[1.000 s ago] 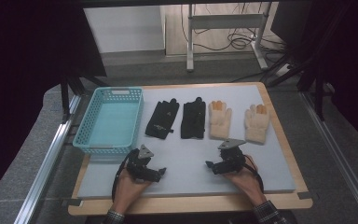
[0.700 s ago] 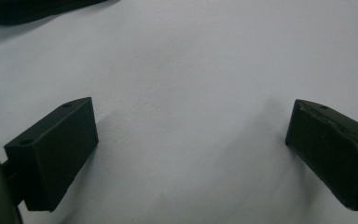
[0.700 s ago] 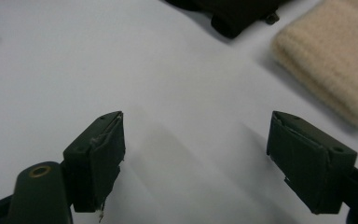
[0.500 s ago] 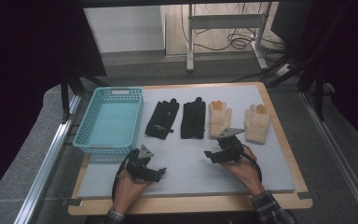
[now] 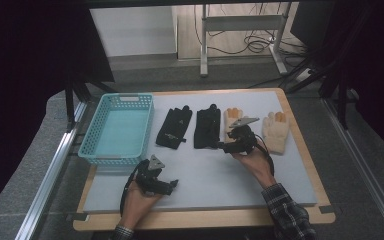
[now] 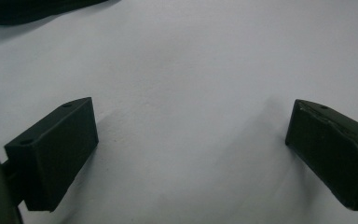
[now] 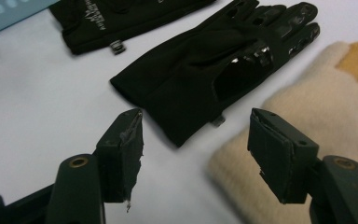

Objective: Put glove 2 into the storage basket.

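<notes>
Approach step. Right claw (image 5: pixel 223 145), mid-frame in the high view, jaws apart and just been closing, nothing between them, above black glove's (image 7: pixel 205 70) cuff. Next: lower, pinch cuff. Left claw (image 5: pixel 174 184) apart, idle lower left on tabletop (image 5: pixel 220 175).

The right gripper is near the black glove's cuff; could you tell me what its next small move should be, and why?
Probably ease forward and down over the cuff of the black glove. The right gripper has just been closing, yet nothing is between its jaws; the cuff lies just beyond them, beside the cream glove, and the basket waits.
</notes>
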`<action>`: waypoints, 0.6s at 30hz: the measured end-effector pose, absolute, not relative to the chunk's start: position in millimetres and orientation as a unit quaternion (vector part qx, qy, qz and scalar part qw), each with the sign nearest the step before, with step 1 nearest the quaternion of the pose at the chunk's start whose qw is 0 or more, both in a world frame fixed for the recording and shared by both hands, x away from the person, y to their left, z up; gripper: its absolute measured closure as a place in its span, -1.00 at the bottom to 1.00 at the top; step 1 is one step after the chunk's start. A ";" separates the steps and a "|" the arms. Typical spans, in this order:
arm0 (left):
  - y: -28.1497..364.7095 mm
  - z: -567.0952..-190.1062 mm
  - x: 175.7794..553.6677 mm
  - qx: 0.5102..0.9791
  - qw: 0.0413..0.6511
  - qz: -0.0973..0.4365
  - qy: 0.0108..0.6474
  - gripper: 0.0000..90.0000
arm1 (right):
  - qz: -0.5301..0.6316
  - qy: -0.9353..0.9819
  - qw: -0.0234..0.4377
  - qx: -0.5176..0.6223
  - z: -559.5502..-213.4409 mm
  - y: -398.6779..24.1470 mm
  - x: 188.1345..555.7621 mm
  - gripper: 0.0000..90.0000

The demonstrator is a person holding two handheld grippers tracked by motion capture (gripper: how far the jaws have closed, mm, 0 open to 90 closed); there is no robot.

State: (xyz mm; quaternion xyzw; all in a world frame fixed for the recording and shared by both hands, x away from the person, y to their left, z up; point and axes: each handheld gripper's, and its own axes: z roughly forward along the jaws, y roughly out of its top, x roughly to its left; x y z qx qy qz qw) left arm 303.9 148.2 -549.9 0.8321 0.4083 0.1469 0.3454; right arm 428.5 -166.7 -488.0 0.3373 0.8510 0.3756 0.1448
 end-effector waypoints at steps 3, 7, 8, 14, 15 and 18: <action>148.2 -549.9 303.9 0.832 0.346 0.147 0.408 -0.94 | 0.370 0.851 0.150 0.343 -488.5 -161.9 441.2 -0.17; 148.2 -549.9 303.9 0.832 0.345 0.147 0.408 -0.94 | 0.363 0.849 0.154 0.353 -491.2 -154.4 462.6 -0.05; 148.2 -549.9 303.9 0.832 0.345 0.147 0.408 -0.94 | 0.363 0.849 0.154 0.353 -491.2 -154.4 462.6 -0.05; 148.4 -549.8 304.0 0.833 0.345 0.147 0.408 -0.94 | 0.363 0.843 0.154 0.366 -493.5 -147.7 483.8 0.05; 148.4 -549.8 304.0 0.833 0.345 0.147 0.408 -0.94 | 0.361 0.842 0.151 0.371 -493.7 -146.5 486.2 0.04; 148.3 -549.9 304.0 0.832 0.346 0.146 0.408 -0.94 | 0.360 0.838 0.159 0.379 -496.7 -143.5 496.1 -0.04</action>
